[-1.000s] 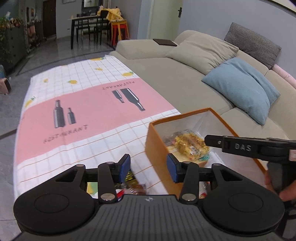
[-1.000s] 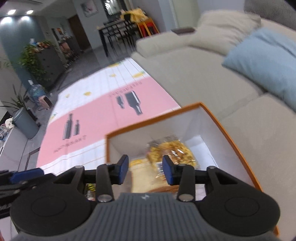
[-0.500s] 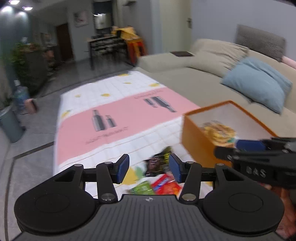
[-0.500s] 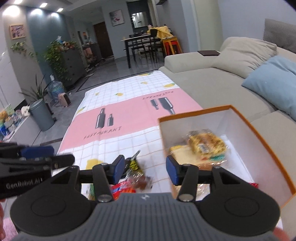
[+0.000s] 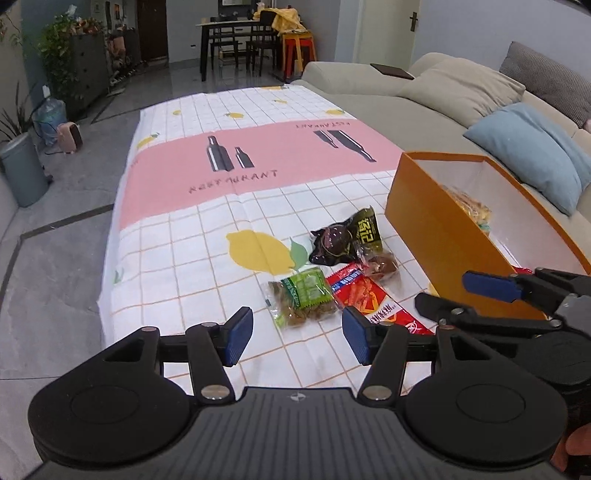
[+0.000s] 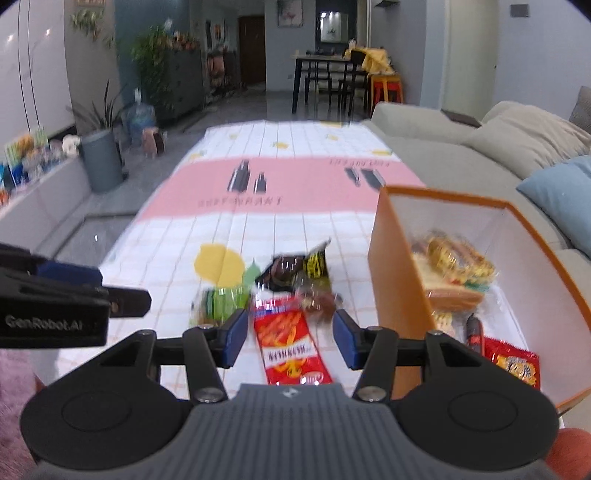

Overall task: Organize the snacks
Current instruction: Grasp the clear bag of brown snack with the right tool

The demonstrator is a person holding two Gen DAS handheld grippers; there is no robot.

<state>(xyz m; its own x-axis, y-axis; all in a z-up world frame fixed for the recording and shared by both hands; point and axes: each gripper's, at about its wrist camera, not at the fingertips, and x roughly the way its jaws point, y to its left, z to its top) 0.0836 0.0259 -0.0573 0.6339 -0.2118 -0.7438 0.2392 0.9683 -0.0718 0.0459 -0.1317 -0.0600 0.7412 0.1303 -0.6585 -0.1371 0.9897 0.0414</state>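
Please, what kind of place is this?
Most likely a home living room: a beige sofa with a blue cushion beside the cloth-covered table, and a dining table with chairs further back.

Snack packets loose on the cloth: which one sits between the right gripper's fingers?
The red packet. It lies lengthwise in the open right gripper; the green packet and dark packet lie beyond the fingertips.

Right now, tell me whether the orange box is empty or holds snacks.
Holds snacks. The orange box is open-topped, with a yellow packet and a red packet inside.
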